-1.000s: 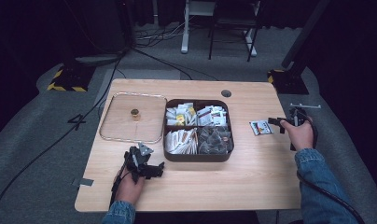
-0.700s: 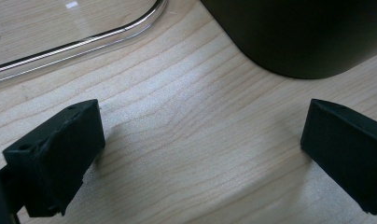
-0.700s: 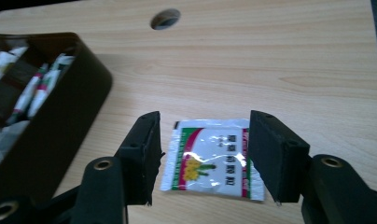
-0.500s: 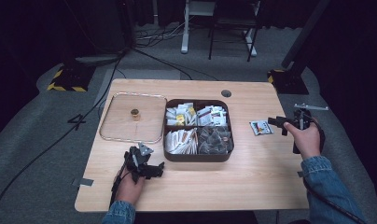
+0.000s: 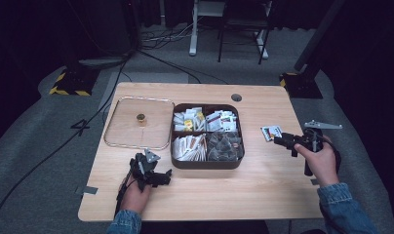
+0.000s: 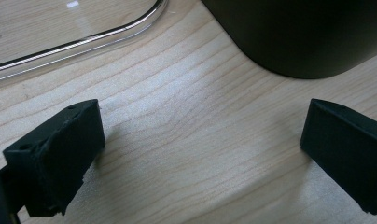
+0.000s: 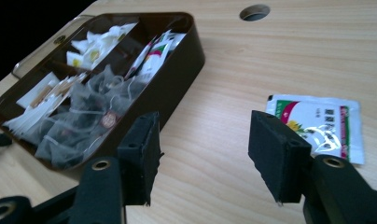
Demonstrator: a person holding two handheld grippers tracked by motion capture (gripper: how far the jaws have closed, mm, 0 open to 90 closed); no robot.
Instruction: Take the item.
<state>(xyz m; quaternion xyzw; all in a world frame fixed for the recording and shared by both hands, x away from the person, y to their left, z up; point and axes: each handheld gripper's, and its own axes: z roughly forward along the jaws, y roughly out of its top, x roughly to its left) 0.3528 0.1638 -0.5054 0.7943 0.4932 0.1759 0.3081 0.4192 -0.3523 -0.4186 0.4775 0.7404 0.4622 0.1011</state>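
Observation:
A dark brown box (image 5: 205, 165) with four compartments of tea bags and sachets stands mid-table. One white sachet with red and green print (image 5: 271, 132) lies flat on the wood to its right. My right gripper (image 5: 279, 141) hovers just beside that sachet, pointing left, open with nothing between its jaws. In the right gripper view, the sachet (image 7: 326, 119) lies past the right jaw of the gripper (image 7: 203, 154), and the box (image 7: 182, 79) sits to the left. My left gripper (image 5: 165, 177) rests open on the table by the box's front left corner, with bare wood between its jaws (image 6: 200, 154).
A clear lid (image 5: 127, 129) with a small knob (image 5: 141, 117) lies flat to the left of the box; its rim (image 6: 84, 42) passes just ahead of the left gripper. A cable hole (image 5: 236, 97) is near the table's far edge. The right hand is close to the table's right edge.
My right gripper has drawn back to the right and a little toward me, away from the sachet, which stays in place. The left hand has not moved.

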